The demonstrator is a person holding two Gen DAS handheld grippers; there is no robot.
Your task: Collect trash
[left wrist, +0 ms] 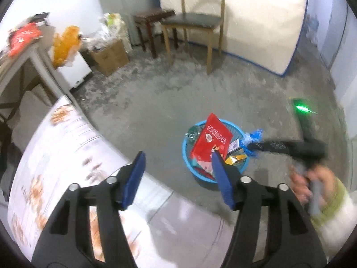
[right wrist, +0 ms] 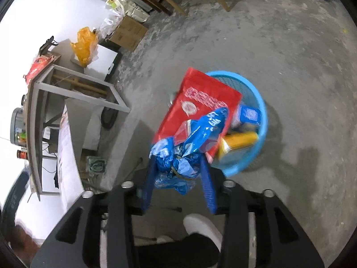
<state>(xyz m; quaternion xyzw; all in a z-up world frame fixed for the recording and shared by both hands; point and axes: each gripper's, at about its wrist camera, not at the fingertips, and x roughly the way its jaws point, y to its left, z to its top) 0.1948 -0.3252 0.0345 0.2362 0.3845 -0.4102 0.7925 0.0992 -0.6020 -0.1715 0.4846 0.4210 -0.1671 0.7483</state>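
Observation:
A blue plastic basket (left wrist: 187, 154) (right wrist: 261, 105) stands on the concrete floor. It holds a large red snack bag (left wrist: 210, 139) (right wrist: 198, 102), a yellow carton (right wrist: 239, 141) (left wrist: 234, 159) and a small blue-and-white pack (right wrist: 250, 115). My right gripper (right wrist: 178, 167) is shut on a crumpled blue wrapper (right wrist: 189, 147) and holds it at the basket's near edge; the wrapper also shows in the left wrist view (left wrist: 252, 137). My left gripper (left wrist: 178, 167) is open and empty, above the table edge, left of the basket.
A table with a printed white cloth (left wrist: 67, 156) is at lower left. A metal-framed table (right wrist: 73, 76), an orange bag (right wrist: 86, 44), a cardboard box (left wrist: 109, 55), a wooden stool (left wrist: 151, 17) and a chair (left wrist: 196, 22) stand along the far wall.

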